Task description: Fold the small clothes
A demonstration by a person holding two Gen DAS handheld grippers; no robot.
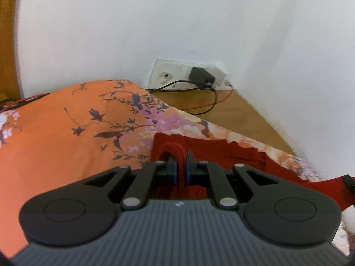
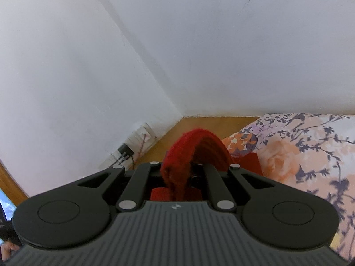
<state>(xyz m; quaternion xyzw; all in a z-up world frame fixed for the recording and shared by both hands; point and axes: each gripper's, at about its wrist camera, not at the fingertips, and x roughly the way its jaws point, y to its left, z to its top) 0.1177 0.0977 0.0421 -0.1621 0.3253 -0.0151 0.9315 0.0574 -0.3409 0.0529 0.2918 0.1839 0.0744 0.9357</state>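
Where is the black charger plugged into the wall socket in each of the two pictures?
Left wrist view: black charger sits upper centre-right, on the socket plate.
Right wrist view: it sits lower left, just above the claw's linkage.
Shared landmark: the red knitted garment, clamped in both claws.

No words, numbers or brand names can be read in either view. The only mark is a small pale emblem on the ribbed grey body of each gripper, too small to make out.
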